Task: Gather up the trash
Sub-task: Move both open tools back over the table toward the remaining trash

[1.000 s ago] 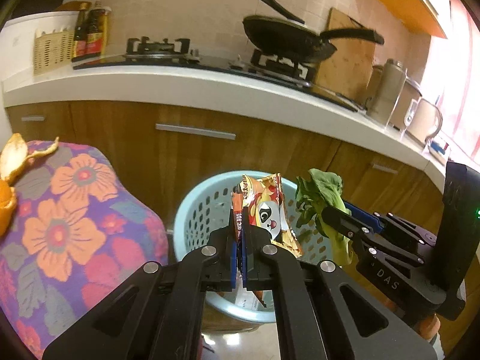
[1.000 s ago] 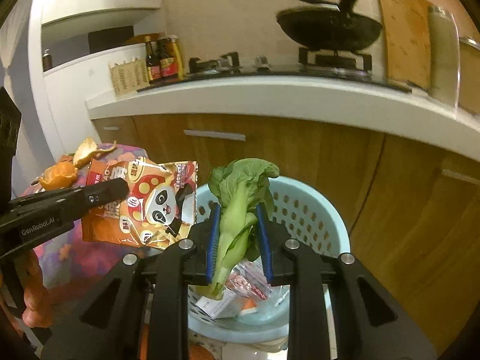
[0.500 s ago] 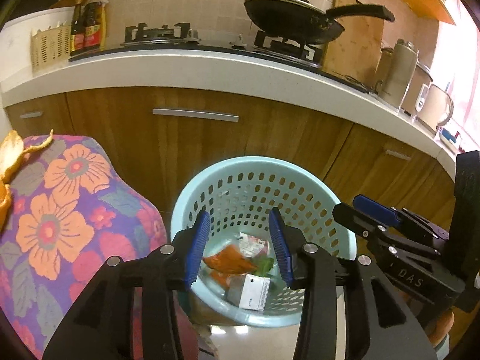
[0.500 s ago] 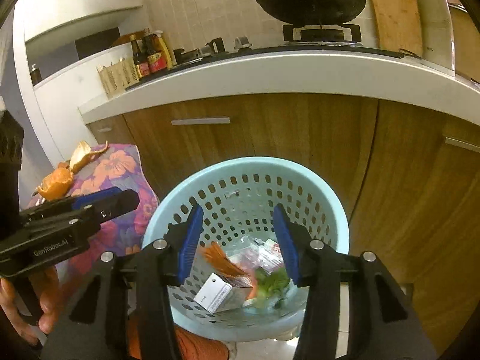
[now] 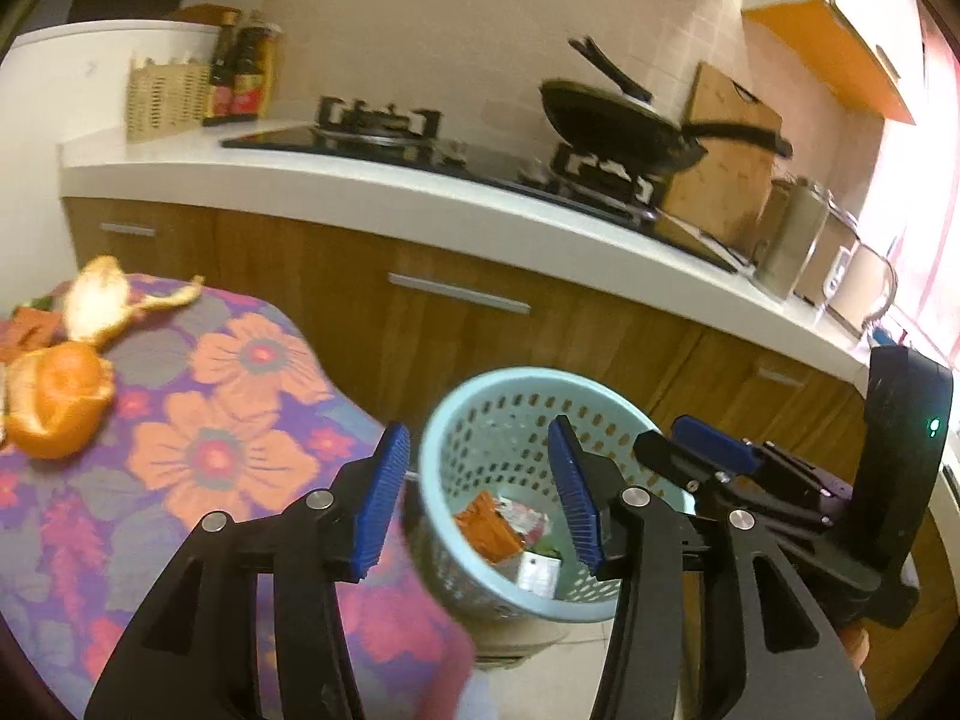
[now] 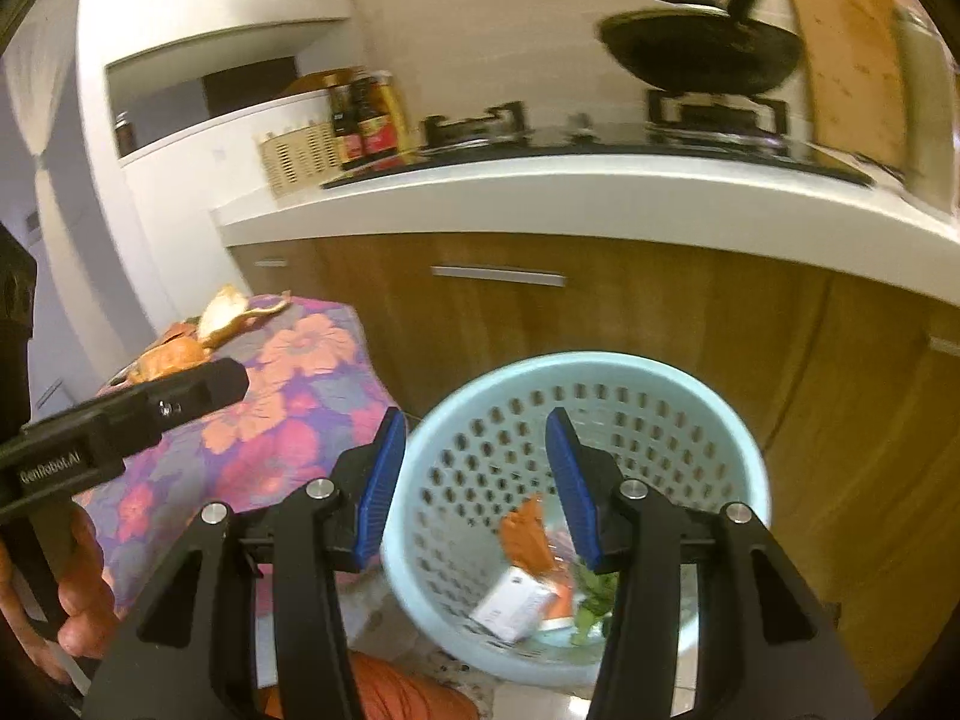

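Both grippers, left (image 5: 477, 495) and right (image 6: 474, 483), hang spread and empty above the basket (image 5: 441, 420), which sits on the floor just beside the table's (image 5: 240, 450) right edge. Next the peel (image 5: 57, 390) near the table's far left edge wants collecting: swing the left gripper over it, come down with jaws wide around the curled rind, and pinch a firm fold so it does not tear. 1 s ago the left pinched a snack bag and the right a green leaf; both now lie in the basket with a small carton (image 6: 510, 603).
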Available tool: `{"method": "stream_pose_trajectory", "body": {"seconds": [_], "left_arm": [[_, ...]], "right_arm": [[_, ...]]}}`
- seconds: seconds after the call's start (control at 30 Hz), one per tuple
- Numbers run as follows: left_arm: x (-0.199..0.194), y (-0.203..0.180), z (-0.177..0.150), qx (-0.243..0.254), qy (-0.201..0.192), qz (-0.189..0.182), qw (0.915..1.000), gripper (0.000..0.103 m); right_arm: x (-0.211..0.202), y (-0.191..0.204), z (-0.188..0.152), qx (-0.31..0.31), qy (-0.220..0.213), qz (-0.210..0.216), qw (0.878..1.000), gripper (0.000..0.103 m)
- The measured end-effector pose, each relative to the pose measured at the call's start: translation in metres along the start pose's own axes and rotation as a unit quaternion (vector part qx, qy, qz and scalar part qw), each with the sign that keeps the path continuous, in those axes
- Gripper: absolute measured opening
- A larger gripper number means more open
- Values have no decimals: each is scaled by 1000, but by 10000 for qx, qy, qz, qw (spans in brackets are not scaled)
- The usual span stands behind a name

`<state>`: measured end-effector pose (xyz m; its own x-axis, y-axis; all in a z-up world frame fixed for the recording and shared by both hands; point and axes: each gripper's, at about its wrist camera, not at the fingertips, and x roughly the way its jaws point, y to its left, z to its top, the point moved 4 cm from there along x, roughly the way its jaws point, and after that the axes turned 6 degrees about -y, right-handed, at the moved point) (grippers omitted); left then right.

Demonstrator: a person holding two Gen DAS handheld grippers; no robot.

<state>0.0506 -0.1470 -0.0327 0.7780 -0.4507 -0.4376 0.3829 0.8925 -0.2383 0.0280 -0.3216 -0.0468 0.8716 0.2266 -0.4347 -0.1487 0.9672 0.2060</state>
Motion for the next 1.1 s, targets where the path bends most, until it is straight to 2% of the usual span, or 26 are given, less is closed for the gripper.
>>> {"method": "stream_pose_trajectory", "body": {"seconds": [0.23, 0.33, 0.5, 0.6, 0.83, 0.93, 1.03, 1.1], "left_arm": [[-51, 54, 20, -270, -456, 463, 9975, 50], [-77, 85, 28, -368, -636, 752, 9945, 53], [-119, 149, 36, -576, -997, 1433, 9830, 63], [-138, 191, 35, -865, -1080, 1707, 9755, 65], [-163, 284, 38, -1257, -1073, 2296, 9591, 70], [-155, 321, 39, -1421, -923, 2404, 9558, 71], [-131, 357, 34, -1558, -605, 2485, 9541, 69], [-115, 372, 27, -1700, -423, 2382, 9553, 69]], "right_arm": [[23, 76, 12, -358, 70, 743, 9966, 45], [34, 124, 18, -665, 38, 1059, 9921, 45], [54, 195, 19, -1018, 80, 1591, 9820, 48], [70, 233, 17, -1297, 151, 1646, 9777, 53], [116, 283, 25, -1422, 427, 1858, 9713, 64], [142, 294, 30, -1413, 543, 1793, 9721, 67], [165, 296, 33, -1298, 645, 1660, 9754, 67], [181, 289, 36, -1112, 722, 1503, 9797, 67]]}}
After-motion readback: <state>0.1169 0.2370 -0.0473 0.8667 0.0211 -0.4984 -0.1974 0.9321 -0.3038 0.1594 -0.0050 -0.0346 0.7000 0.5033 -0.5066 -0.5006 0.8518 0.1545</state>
